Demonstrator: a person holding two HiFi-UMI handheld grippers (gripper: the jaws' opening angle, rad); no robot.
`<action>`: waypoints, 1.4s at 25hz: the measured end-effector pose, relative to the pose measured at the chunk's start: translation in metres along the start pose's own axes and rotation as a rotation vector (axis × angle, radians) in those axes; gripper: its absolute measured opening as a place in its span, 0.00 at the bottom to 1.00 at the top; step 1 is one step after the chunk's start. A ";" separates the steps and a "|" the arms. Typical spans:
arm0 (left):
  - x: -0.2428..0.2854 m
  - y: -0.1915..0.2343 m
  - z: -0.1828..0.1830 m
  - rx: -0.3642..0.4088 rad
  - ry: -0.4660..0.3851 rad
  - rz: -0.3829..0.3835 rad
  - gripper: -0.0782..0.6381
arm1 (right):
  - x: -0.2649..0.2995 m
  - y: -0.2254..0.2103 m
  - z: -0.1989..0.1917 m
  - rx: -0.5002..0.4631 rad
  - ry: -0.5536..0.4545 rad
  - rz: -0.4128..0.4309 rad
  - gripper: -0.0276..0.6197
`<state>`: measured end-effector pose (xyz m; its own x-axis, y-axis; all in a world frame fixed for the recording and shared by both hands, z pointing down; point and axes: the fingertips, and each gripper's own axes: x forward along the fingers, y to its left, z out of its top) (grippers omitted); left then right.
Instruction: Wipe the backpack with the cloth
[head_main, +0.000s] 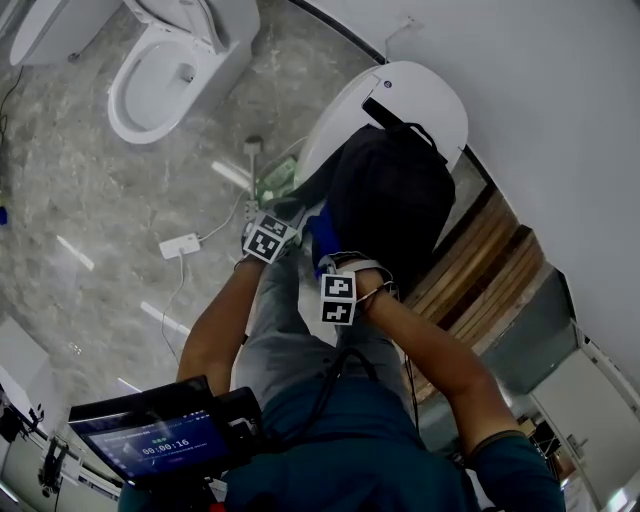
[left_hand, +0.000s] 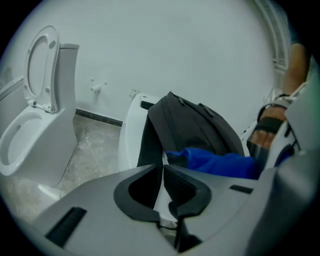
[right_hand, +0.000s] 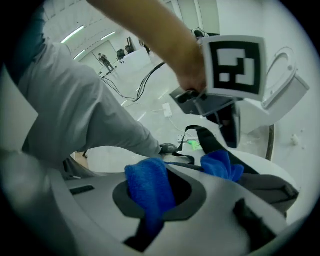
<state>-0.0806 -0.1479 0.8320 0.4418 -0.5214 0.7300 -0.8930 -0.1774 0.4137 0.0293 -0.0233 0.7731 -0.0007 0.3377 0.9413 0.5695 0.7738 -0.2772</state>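
Note:
A black backpack (head_main: 395, 190) (left_hand: 190, 127) (right_hand: 265, 185) lies on a closed white toilet lid (head_main: 420, 85) (left_hand: 131, 130). My right gripper (head_main: 333, 262) (right_hand: 150, 200) is shut on a blue cloth (head_main: 322, 238) (right_hand: 147, 187), which rests against the backpack's near left side; a blue fold (right_hand: 220, 165) bunches ahead of the jaws. The cloth (left_hand: 220, 162) also shows in the left gripper view. My left gripper (head_main: 290, 222) (left_hand: 162, 182) (right_hand: 227, 125) hovers just left of the backpack, jaws together, nothing visible between them. A black strap (right_hand: 197, 134) loops up beside it.
An open toilet (head_main: 160, 80) (left_hand: 30, 125) stands to the left on the marble floor. A white power strip (head_main: 180, 245) with cables lies on the floor. Wooden planks (head_main: 490, 260) lean along the white wall at right. A screen (head_main: 150, 435) is mounted near my chest.

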 end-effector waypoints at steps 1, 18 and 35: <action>0.001 -0.001 0.000 0.007 0.006 -0.004 0.17 | 0.008 0.012 -0.001 0.018 0.014 0.016 0.07; 0.011 -0.095 -0.038 0.244 0.161 -0.187 0.17 | 0.041 0.102 -0.229 0.514 0.250 0.038 0.07; -0.142 -0.106 0.034 0.408 0.052 -0.193 0.17 | -0.139 0.059 -0.206 1.567 -0.494 -0.537 0.07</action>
<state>-0.0515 -0.0832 0.6658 0.5976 -0.4055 0.6916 -0.7502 -0.5871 0.3040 0.2325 -0.1348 0.6655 -0.3099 -0.2243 0.9239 -0.8559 0.4889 -0.1684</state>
